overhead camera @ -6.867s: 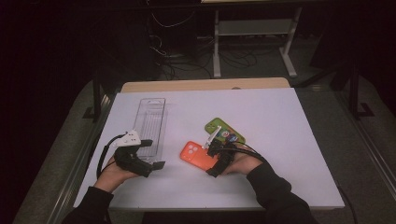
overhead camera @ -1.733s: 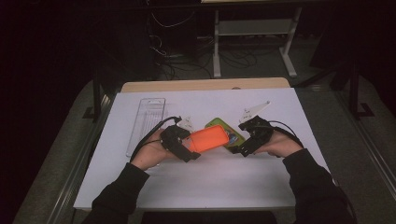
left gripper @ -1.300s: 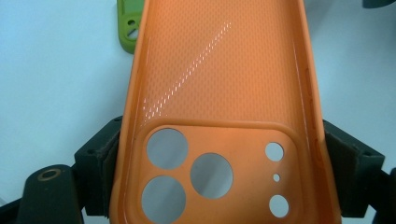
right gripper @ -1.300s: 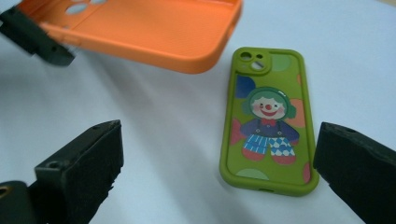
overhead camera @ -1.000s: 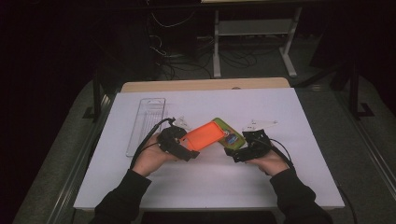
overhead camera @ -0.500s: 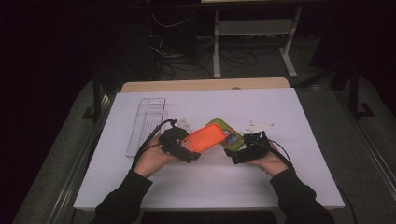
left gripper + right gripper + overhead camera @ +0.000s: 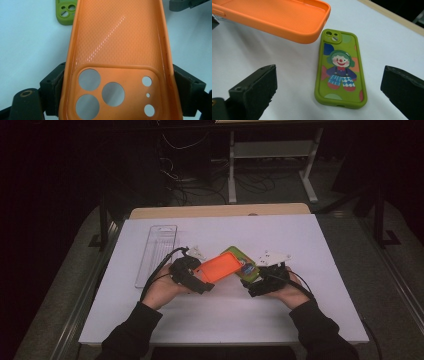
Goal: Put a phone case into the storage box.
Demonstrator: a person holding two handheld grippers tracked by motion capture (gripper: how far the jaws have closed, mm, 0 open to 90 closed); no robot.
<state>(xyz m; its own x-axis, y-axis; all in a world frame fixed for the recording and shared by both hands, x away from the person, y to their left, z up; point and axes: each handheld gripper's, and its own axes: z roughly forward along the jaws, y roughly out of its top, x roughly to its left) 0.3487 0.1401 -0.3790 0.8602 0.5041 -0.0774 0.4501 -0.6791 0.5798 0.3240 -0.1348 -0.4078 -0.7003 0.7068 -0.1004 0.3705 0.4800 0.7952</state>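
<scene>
facing up — clown-print green case point(image 7: 340, 71)

Orange phone case point(image 7: 117, 50) between tool pads point(image 7: 53, 85), green case point(image 7: 65, 12) beyond.

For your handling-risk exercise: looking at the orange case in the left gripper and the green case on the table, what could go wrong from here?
1. The left gripper pinches the soft orange case across its camera end alone; the long free end could sag or twist out.
2. That free end hangs just above the green case, so lowering it may knock the green case askew.
3. The right gripper stands open around the green case; closing off-centre might push it away.
</scene>
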